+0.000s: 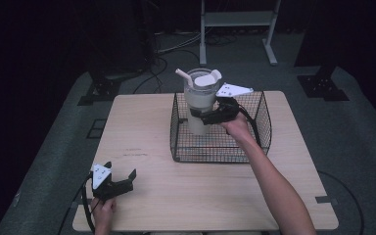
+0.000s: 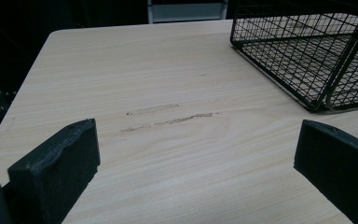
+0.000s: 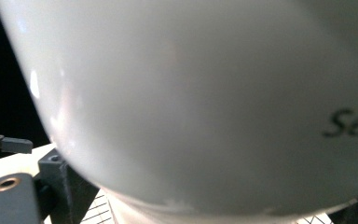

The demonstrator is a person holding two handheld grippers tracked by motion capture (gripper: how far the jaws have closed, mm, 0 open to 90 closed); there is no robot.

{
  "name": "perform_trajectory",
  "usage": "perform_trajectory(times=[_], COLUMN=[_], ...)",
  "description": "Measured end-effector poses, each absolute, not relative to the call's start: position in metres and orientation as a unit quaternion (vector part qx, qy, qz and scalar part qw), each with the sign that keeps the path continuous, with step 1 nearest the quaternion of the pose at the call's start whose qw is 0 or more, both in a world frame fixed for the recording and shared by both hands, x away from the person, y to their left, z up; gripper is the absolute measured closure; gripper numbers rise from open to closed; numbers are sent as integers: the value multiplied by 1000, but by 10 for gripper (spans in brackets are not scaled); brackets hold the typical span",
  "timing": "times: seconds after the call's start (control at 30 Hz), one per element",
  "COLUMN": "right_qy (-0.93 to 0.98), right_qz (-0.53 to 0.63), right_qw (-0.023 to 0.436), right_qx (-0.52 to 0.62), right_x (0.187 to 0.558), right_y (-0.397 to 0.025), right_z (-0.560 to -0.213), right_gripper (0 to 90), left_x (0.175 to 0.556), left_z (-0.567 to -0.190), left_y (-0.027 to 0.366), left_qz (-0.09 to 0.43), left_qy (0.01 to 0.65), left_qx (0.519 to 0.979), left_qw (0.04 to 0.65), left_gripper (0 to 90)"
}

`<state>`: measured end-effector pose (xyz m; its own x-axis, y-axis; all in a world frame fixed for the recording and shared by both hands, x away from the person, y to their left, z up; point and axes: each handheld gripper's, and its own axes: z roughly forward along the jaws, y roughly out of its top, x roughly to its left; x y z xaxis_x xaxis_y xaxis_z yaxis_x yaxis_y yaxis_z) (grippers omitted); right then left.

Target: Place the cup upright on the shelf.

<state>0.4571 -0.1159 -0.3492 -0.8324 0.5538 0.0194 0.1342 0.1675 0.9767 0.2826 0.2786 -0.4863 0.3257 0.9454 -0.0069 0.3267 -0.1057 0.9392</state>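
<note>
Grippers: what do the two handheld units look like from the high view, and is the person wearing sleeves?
Both the left gripper and the right gripper are black with blocky jaws, each topped by a pale three-cornered plate and trailing a black cable. The forearms are bare, with no sleeves or gloves in sight.

Wire basket walling in centre-right of the high view, open on top, tall cream tumbler with straw standing in its left half, right gripper pressed against it. Bare wooden table across left and lower frame, passable. Left gripper parked lower left, jaws spread.
</note>
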Motion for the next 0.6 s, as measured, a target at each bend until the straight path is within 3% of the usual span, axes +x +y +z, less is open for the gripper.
perform_trajectory(times=[0.6], right_qy=[759], right_qz=[583], right_qw=[154], right_qx=[247], right_x=[479], right_y=[-103], right_z=[-385], right_gripper=[82], left_x=[283], left_z=[-486], left_y=[279], left_qz=[331], left_qy=[477], left_qx=[666], left_qw=[468], left_gripper=[0])
